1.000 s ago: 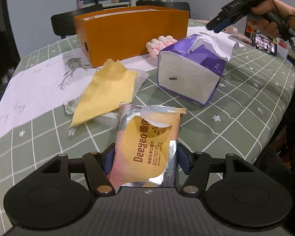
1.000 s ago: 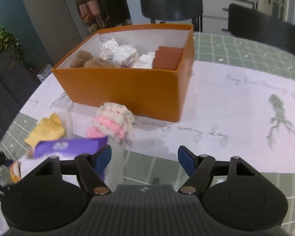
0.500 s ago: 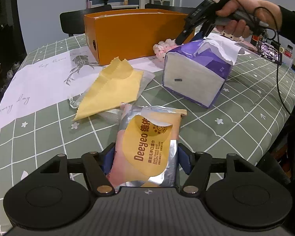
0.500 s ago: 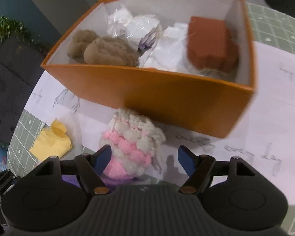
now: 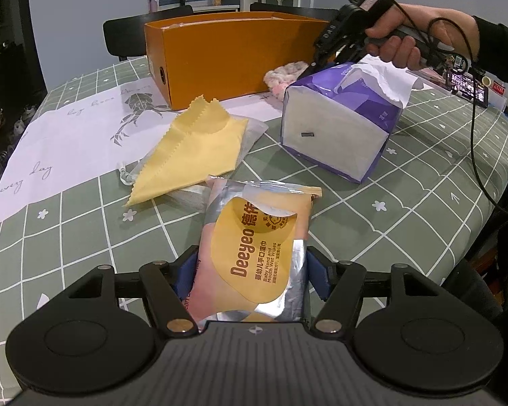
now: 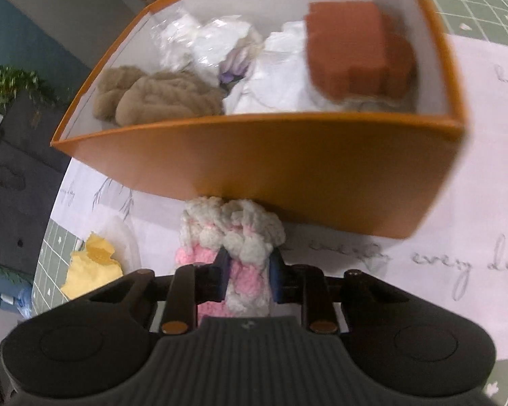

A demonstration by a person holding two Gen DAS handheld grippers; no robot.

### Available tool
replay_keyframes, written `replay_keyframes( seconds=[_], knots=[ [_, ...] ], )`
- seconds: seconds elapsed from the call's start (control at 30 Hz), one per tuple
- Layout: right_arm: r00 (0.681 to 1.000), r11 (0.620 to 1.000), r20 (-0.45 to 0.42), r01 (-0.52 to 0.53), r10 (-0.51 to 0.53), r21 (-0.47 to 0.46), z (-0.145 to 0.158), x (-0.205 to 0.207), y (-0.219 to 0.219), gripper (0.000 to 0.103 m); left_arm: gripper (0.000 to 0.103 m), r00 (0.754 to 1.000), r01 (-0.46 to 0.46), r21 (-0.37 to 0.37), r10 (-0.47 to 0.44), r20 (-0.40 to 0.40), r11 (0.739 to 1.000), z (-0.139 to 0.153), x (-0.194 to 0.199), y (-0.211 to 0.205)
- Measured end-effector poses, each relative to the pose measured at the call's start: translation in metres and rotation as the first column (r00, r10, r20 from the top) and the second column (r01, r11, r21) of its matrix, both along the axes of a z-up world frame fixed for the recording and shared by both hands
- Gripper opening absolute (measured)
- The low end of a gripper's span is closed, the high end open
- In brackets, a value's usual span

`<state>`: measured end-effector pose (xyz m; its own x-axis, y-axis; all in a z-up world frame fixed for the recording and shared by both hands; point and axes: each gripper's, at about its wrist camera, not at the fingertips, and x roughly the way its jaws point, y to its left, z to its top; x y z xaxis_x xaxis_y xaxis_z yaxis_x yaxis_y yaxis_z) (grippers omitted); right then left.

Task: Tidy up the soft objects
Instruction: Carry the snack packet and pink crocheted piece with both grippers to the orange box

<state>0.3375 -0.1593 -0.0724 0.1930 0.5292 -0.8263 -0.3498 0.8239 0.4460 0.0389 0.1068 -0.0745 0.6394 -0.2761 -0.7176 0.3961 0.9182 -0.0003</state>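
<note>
My left gripper (image 5: pixel 250 270) is shut on a pink and yellow wet wipes pack (image 5: pixel 254 253) resting on the green checked tablecloth. My right gripper (image 6: pixel 247 267) is shut on a pink and white knitted ball (image 6: pixel 233 237) just in front of the orange box (image 6: pixel 288 169). The box holds a tan fluffy item (image 6: pixel 155 98), white plastic-wrapped items (image 6: pixel 213 44) and a brown block (image 6: pixel 355 50). In the left wrist view the right gripper (image 5: pixel 313 67) reaches down by the ball (image 5: pixel 284 72) behind the purple tissue pack (image 5: pixel 342 125).
A yellow cloth (image 5: pixel 193 155) on a clear bag lies left of the tissue pack. A white printed runner (image 5: pixel 67 125) lies under the orange box (image 5: pixel 230 57). Black chairs (image 5: pixel 145 30) stand behind the table. A phone (image 5: pixel 470 84) lies at the far right.
My right gripper has dropped toward the knitted ball and closed on it. My left gripper has kept hold of the wipes pack, shifting only slightly.
</note>
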Motion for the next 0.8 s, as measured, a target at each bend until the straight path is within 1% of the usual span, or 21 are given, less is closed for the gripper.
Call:
replay_keyframes(
  seconds=[0.2,0.33,0.5,0.63,0.8],
  knots=[
    [0.998,0.998,0.012,0.064,-0.064,0.01,0.006,-0.006,-0.032,0.022,0.075,1.0,-0.004,-0.028,0.004,-0.006,1.0,-0.001,0.002,0.004],
    [0.993,0.993,0.022,0.12,-0.12,0.025,0.01,-0.011,-0.059,0.022,0.075,1.0,-0.005,-0.022,0.005,-0.006,1.0,-0.001,0.002,0.002],
    [0.983,0.984,0.034,0.179,-0.179,-0.004,0.011,-0.023,-0.098,0.022,0.074,1.0,0.009,-0.02,-0.009,-0.014,1.0,0.001,0.001,0.002],
    [0.98,0.979,0.033,0.198,-0.197,-0.047,0.017,-0.048,-0.13,0.022,0.074,0.999,0.022,-0.035,-0.023,-0.028,0.999,0.001,-0.001,0.006],
    [0.983,0.978,0.022,0.181,-0.18,-0.099,0.021,-0.088,-0.158,0.022,0.074,0.999,0.029,-0.028,-0.03,-0.027,0.999,0.002,-0.006,0.004]
  ],
)
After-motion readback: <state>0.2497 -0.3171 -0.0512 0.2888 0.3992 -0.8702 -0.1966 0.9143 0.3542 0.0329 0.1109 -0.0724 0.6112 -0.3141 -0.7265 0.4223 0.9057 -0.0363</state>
